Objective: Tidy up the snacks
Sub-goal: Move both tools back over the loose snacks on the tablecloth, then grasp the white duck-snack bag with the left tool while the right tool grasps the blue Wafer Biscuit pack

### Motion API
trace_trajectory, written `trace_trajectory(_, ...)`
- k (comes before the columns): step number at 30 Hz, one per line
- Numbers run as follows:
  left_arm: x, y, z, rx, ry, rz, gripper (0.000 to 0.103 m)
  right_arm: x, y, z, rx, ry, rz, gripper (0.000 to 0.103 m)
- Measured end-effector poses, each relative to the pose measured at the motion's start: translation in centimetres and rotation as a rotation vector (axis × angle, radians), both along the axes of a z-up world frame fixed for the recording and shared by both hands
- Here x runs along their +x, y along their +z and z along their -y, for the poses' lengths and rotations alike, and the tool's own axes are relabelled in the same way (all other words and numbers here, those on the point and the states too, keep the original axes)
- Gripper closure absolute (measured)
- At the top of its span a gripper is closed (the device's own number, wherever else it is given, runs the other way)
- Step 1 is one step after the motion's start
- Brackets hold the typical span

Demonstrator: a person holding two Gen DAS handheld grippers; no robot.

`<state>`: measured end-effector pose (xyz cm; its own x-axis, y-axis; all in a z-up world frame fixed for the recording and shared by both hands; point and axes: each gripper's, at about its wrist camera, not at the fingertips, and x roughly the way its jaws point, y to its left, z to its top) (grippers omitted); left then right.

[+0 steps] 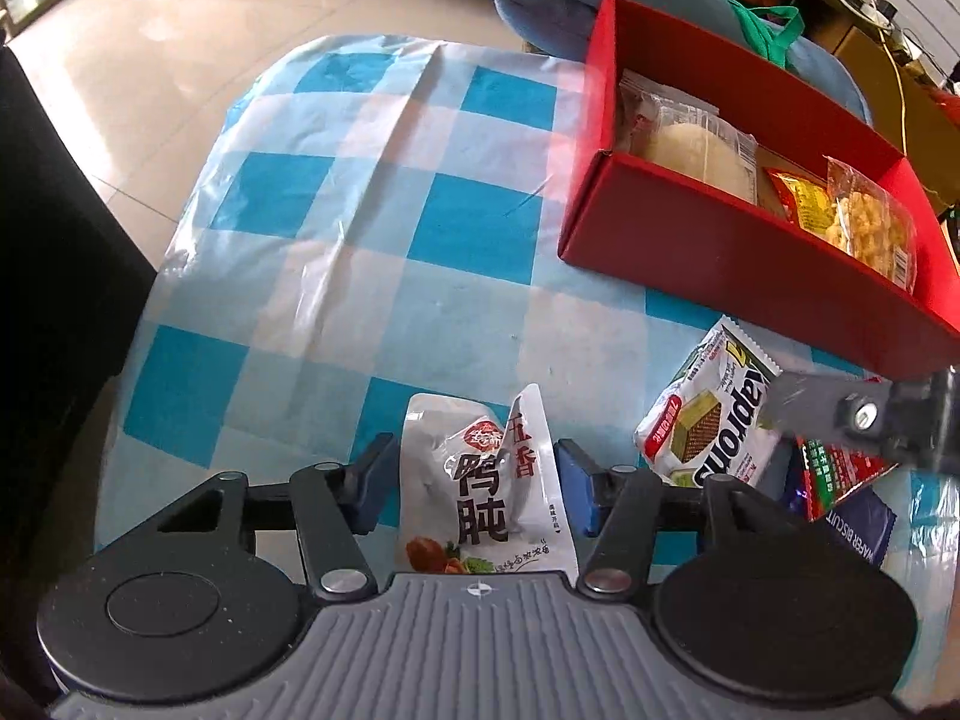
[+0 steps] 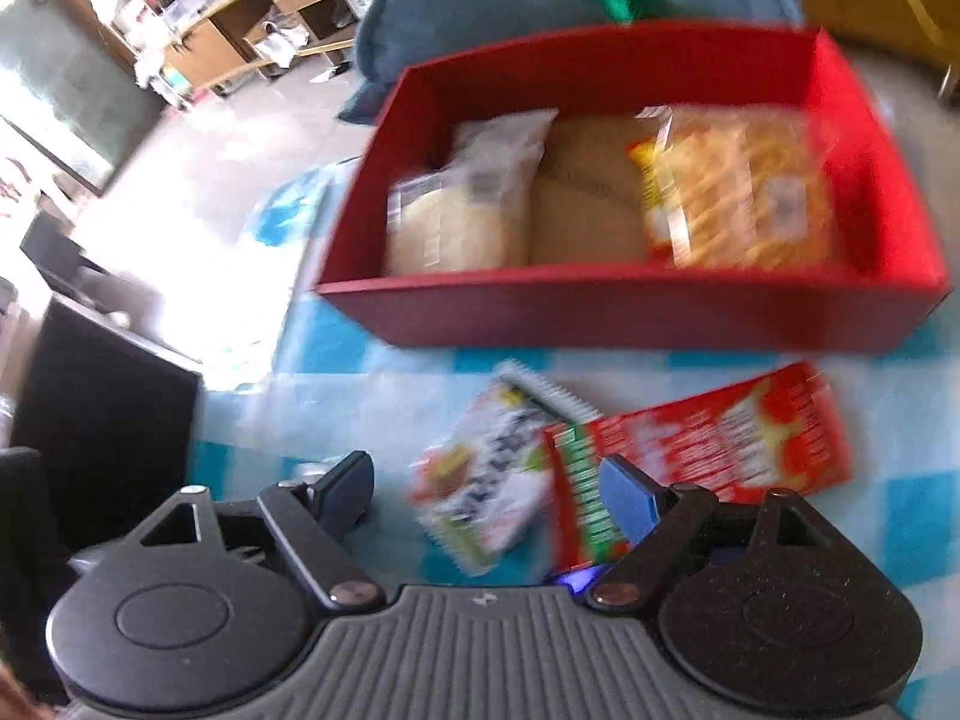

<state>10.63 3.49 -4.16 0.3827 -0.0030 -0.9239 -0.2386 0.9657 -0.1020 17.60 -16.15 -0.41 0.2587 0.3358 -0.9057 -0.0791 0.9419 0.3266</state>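
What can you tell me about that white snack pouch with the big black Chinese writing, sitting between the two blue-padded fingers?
The white pouch is a glossy, crinkled plastic packet with large black Chinese characters, a red logo and a small food picture at its lower end. It looks sealed, with its top right corner folded up. It lies on the blue checked tablecloth, between the open fingers of the left gripper; whether the pads touch it is unclear.

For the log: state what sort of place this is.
Probably a living room in a home: a table under a blue checked cloth, a blue cushioned seat behind the red box, wooden shelving, and a glossy tiled floor.
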Motion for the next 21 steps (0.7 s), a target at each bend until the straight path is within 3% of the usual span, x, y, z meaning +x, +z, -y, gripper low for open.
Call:
trace_trajectory(7, -0.4, 0.0, 0.2, 0.001, -0.037, 0.012, 0.039, -0.3, -1.9, 6.3, 0.181, -0.224, -0.151, 0.022)
trace_trajectory(16, -0.2, -0.1, 0.2, 0.004, -0.037, 0.007, 0.039, 0.8, -3.4, 7.6, 0.186, -0.367, -0.170, 0.021)
trace_trajectory(21, -0.3, -0.2, 0.3, 0.004, -0.045, 0.010, 0.038, 2.7, -4.0, 5.2, 0.093, -0.306, -0.161, 0.017)
